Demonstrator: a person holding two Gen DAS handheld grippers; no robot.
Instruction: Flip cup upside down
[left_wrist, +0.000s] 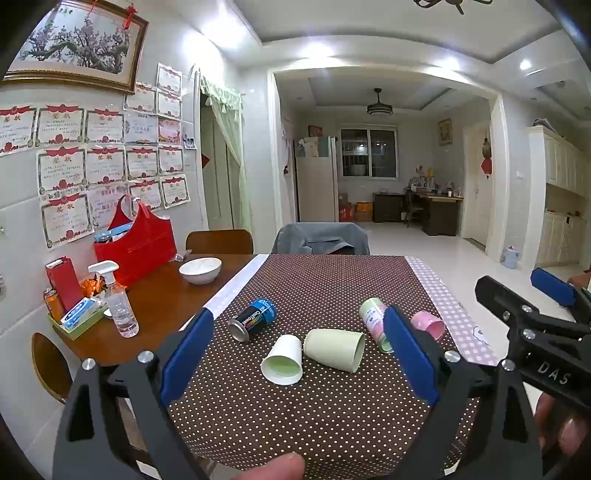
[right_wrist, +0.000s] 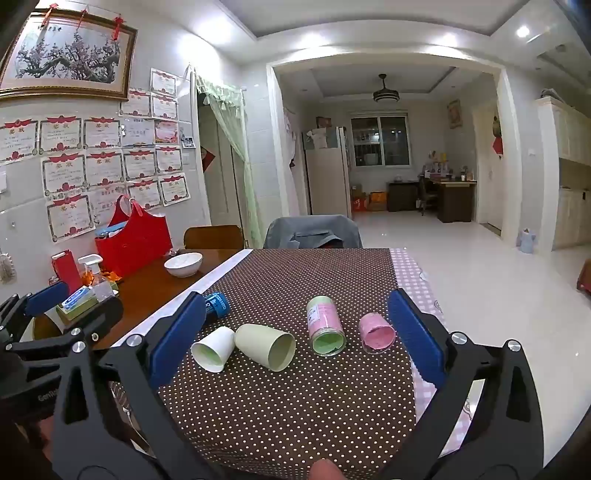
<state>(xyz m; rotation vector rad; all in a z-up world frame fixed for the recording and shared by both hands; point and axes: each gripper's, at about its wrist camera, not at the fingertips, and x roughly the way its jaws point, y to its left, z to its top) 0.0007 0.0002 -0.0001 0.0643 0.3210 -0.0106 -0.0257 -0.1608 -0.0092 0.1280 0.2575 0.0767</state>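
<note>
A pale green cup (left_wrist: 334, 349) (right_wrist: 265, 346) lies on its side on the brown dotted cloth (left_wrist: 332, 288) (right_wrist: 303, 280), mouth toward me and right. A white paper cup (left_wrist: 282, 360) (right_wrist: 213, 349) lies on its side touching its left. My left gripper (left_wrist: 297, 356) is open and empty, its blue pads either side of both cups, short of them. My right gripper (right_wrist: 297, 334) is open and empty, spanning the cups and tubes. It also shows at the right of the left wrist view (left_wrist: 524, 291).
A blue-black can (left_wrist: 253, 319) (right_wrist: 216, 304), a green-pink tube (left_wrist: 375, 323) (right_wrist: 325, 325) and a pink cup (left_wrist: 428, 325) (right_wrist: 376, 332) lie on the cloth. A white bowl (left_wrist: 200, 270), spray bottle (left_wrist: 118, 299) and red bag (left_wrist: 138, 243) stand on the wood table at left.
</note>
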